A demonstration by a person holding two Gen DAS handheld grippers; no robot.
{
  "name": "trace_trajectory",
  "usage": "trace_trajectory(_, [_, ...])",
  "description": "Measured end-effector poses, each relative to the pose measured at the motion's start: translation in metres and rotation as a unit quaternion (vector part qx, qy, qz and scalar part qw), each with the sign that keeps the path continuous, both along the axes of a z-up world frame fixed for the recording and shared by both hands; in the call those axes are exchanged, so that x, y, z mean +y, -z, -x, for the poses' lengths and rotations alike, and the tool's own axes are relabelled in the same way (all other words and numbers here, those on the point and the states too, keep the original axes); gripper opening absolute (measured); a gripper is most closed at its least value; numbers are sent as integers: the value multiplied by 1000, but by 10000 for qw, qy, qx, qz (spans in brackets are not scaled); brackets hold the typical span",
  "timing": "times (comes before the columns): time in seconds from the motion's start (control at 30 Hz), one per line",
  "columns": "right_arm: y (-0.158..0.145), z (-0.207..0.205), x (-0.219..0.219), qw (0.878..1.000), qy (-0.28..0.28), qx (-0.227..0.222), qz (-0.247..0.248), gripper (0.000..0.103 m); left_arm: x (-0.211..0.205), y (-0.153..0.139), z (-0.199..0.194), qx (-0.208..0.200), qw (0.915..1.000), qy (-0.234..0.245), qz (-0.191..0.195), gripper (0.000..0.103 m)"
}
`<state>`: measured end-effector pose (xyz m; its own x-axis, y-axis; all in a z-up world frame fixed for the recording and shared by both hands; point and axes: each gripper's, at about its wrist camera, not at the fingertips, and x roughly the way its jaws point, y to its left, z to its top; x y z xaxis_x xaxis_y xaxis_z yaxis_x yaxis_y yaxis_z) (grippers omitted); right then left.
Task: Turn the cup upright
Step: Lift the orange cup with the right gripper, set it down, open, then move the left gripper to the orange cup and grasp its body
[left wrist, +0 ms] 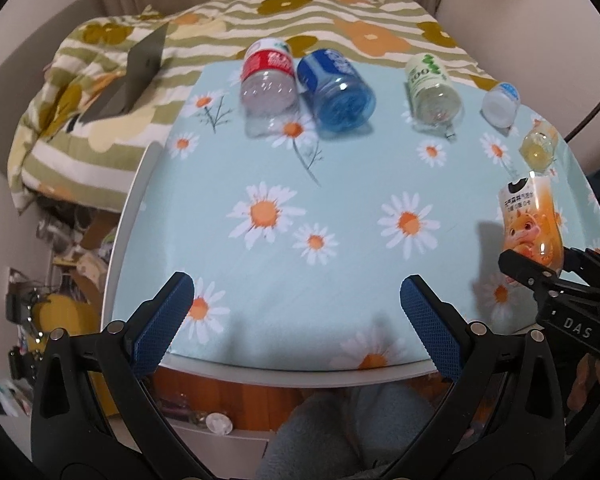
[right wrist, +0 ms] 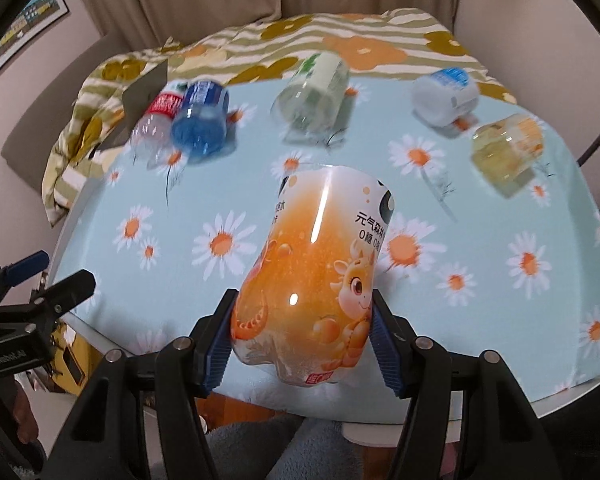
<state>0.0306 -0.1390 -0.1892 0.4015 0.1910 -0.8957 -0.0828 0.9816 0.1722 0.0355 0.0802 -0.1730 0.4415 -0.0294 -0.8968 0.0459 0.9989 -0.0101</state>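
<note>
A: Right gripper (right wrist: 300,340) jaws clamped on orange cup (right wrist: 312,272), lifted over counter (right wrist: 500,340) near edge, tilted. Left gripper (left wrist: 296,316) jaws apart, idle.
B: Mid-flip. Next: rotate upright, set down. 5 cups (right wrist: 312,96) lie beyond.

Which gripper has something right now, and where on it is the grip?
The right gripper holds the orange cup, its fingers clamped on opposite sides of the lower body. The left gripper is open, holding nothing.
</note>
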Motion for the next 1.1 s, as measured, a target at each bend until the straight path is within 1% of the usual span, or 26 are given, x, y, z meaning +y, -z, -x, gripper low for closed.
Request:
trace_trajectory(0.23, [20, -8, 11, 9997, -138, 48, 171, 57, 7, 13, -7, 91, 10000, -20, 17, 103])
trace_trajectory(0.5, [30, -19, 9, 9993, -50, 209, 309, 58, 11, 19, -19, 134, 9999, 21, 30, 103])
trace_trajectory(0.63, [33, -21, 10, 9992, -7, 272, 300, 58, 13, 20, -22, 157, 9999, 33, 29, 103])
trace_trajectory(0.7, [33, -21, 11, 9992, -11, 236, 329, 59, 14, 20, -23, 163, 9999, 46, 27, 103])
trace_trajectory(0.73, [33, -21, 12, 9992, -23, 238, 321, 60, 14, 20, -24, 163, 9998, 56, 28, 103])
trace_trajectory(0.8, [33, -22, 12, 9993, -20, 237, 280, 76, 14, 20, -24, 161, 9998, 68, 26, 103])
trace_trajectory(0.83, [32, -21, 12, 9995, 13, 205, 254, 90, 13, 20, -25, 162, 9998, 82, 22, 103])
trace_trajectory(0.87, [31, -20, 11, 9996, 24, 176, 222, 97, 13, 19, -25, 166, 9998, 95, 21, 103])
trace_trajectory(1.0, [18, -15, 10, 9997, 82, 54, 245, 98, 8, 14, -27, 210, 9996, 154, 44, 103])
trace_trajectory(1.1, [-2, -9, 1, 9998, 162, -59, 111, 101, -1, 6, -30, 235, 9994, 242, 81, 103])
